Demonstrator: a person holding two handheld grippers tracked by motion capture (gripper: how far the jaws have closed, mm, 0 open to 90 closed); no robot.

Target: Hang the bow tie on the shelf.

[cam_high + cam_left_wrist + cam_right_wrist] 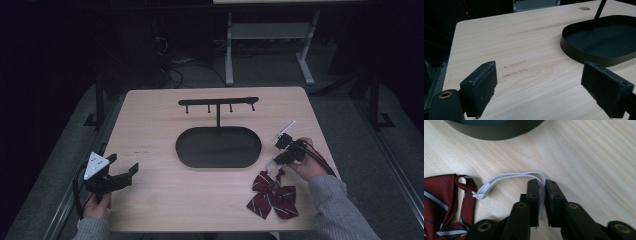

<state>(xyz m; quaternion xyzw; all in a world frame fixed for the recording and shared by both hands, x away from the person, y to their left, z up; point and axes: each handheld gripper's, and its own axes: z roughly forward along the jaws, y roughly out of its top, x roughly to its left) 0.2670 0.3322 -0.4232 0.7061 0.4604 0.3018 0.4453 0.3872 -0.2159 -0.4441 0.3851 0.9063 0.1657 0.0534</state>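
1. Where the bow tie (272, 196) lies at the table's (150, 130) near right edge, its white loop (509, 176) is pinched by the right gripper (543, 183).
2. Beyond it, a black tray (218, 147) carries a hook rack (218, 102).
3. Left gripper (539, 82) gapes, empty, well apart.
4. Bow tie cut off in the right gripper view.
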